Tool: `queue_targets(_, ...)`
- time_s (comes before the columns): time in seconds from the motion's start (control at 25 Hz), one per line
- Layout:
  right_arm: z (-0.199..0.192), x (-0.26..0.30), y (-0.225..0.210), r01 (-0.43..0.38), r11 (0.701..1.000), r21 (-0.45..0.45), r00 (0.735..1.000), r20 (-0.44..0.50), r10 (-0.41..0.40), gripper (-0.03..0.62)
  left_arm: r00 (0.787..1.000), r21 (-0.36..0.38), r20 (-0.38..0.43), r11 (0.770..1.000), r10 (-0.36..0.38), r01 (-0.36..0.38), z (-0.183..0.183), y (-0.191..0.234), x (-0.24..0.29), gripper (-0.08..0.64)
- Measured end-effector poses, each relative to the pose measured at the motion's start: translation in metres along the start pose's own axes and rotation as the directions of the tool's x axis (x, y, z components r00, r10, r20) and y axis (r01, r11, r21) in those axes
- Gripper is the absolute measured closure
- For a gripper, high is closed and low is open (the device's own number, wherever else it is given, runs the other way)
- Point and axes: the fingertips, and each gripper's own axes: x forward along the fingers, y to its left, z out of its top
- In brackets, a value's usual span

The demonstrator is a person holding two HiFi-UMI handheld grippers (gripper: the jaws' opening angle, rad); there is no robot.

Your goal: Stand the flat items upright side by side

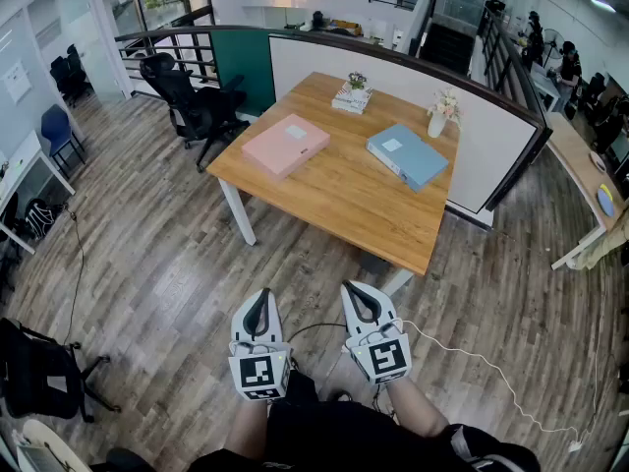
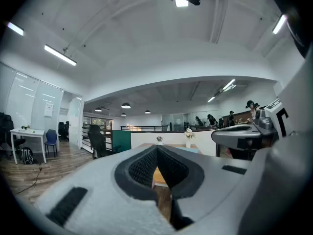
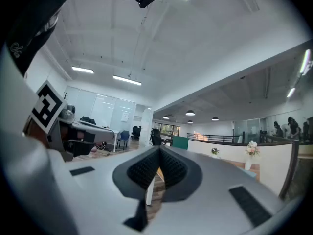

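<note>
A pink flat folder [image 1: 286,145] and a blue flat folder [image 1: 407,154] lie flat on the wooden table [image 1: 344,200], pink at the left, blue at the right. Both grippers hang well short of the table, over the floor in front of the person. My left gripper [image 1: 257,299] is shut with nothing in it. My right gripper [image 1: 355,292] is shut and empty too. In the left gripper view the jaws meet at the tip [image 2: 156,148]; in the right gripper view they meet likewise [image 3: 159,150]. Both point level toward the table.
A small potted plant on a box [image 1: 353,95] and a white vase of flowers [image 1: 440,113] stand at the table's far edge. A curved partition [image 1: 491,136] runs behind it. A black office chair [image 1: 192,101] is at the table's left. A white cable [image 1: 491,372] trails on the floor.
</note>
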Motion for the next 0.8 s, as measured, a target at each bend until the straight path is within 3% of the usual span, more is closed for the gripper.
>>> queue_targets(0.2, -0.011, -0.005, 0.005, -0.002, 1.0, 0.004, 0.999, -0.054, 0.002, 0.588, 0.999, -0.03, -0.037, 1.0, 0.002, -0.003, -0.015, 0.001, -0.002, 0.561)
queue_targets(0.48, -0.009, 0.024, -0.009, 0.053, 0.998, -0.017, 0.999, 0.01, -0.052, 0.568, 0.996, -0.055, -0.035, 0.995, -0.083, 0.081, -0.023, 0.013, 0.039, 0.558)
queue_targets(0.56, -0.012, 0.039, -0.007, 0.045, 0.999, -0.02, 0.999, -0.009, -0.046, 0.537, 0.994, -0.063, -0.04, 0.993, -0.104, 0.101, -0.026, 0.024, 0.052, 0.469)
queue_targets(0.8, -0.031, 0.087, 0.003, 0.028, 0.999, -0.021, 0.996, -0.079, -0.029, 0.483, 0.987, -0.103, -0.051, 0.983, -0.155, 0.15, -0.033, 0.075, 0.08, 0.415)
